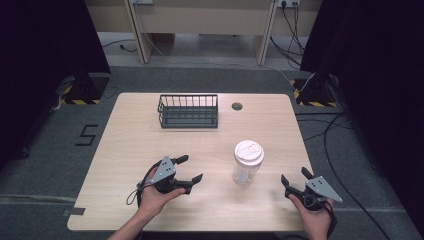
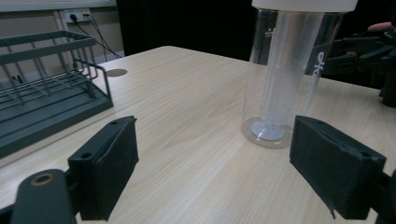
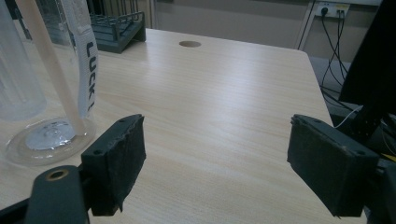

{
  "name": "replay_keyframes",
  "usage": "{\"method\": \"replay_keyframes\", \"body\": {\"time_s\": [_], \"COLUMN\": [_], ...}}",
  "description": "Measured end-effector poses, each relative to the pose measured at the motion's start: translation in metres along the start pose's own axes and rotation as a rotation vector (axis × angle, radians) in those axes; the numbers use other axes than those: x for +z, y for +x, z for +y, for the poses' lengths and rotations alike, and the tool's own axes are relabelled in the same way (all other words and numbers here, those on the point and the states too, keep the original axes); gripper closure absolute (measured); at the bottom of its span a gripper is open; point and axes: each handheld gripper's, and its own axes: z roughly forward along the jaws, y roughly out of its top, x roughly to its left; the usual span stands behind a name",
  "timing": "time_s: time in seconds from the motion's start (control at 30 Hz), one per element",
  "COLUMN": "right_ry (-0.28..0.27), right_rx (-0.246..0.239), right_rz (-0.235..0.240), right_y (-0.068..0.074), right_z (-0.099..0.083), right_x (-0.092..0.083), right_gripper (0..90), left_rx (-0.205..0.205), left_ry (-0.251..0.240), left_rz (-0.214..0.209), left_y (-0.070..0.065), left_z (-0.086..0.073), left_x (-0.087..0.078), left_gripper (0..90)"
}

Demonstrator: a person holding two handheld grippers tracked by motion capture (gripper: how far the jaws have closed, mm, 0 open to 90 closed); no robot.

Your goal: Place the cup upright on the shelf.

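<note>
A clear plastic bottle (image 1: 247, 164) with a white lid stands upright on the wooden table (image 1: 150, 135), right of centre near the front. My left gripper (image 1: 190, 168) is open to the bottle's left, a hand's width away, jaws pointing toward it. In the left gripper view the bottle (image 2: 289, 79) stands ahead between the open black pads (image 2: 109, 172). My right gripper (image 1: 295, 178) is open to the right of the bottle, near the table's front right corner. In the right gripper view the bottle (image 3: 51, 79) sits at the left, outside the jaws, with a straw and lettering inside.
A dark wire rack (image 1: 189, 111) stands at the back centre of the table, also at the left (image 2: 42, 88) in the left gripper view. A round cable hole (image 1: 237, 106) lies beside it. Cables run over the floor at the right.
</note>
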Motion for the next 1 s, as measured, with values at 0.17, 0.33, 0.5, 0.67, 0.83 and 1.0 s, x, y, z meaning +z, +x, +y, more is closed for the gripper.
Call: {"method": "replay_keyframes", "body": {"time_s": [0.17,0.33,0.5,0.67,0.83,1.0], "right_ry": [0.000,0.002,0.000,0.001,0.002,0.003], "right_rx": [0.002,0.000,0.002,0.001,0.001,-0.006], "right_rz": [0.001,0.001,0.002,0.003,0.003,0.005], "right_y": [0.000,0.001,0.000,0.001,0.001,0.001], "right_z": [0.000,0.000,0.000,0.000,0.000,0.000], "right_x": [-0.001,0.000,0.000,0.000,0.000,0.000], "right_gripper": [20.0,20.1,20.2,20.3,20.4,20.4], "left_rx": [-0.007,0.005,0.016,0.025,0.031,0.036], "left_ry": [-0.008,-0.005,0.000,0.003,0.002,0.011], "left_rz": [-0.015,-0.047,-0.076,-0.102,-0.130,-0.138], "left_y": [-0.005,-0.012,-0.019,-0.025,-0.032,-0.036], "left_z": [0.002,0.005,0.007,0.009,0.012,0.012], "left_x": [0.009,0.019,0.032,0.046,0.060,0.072], "left_gripper": [14.7,14.8,14.8,14.8,14.8,14.7]}}
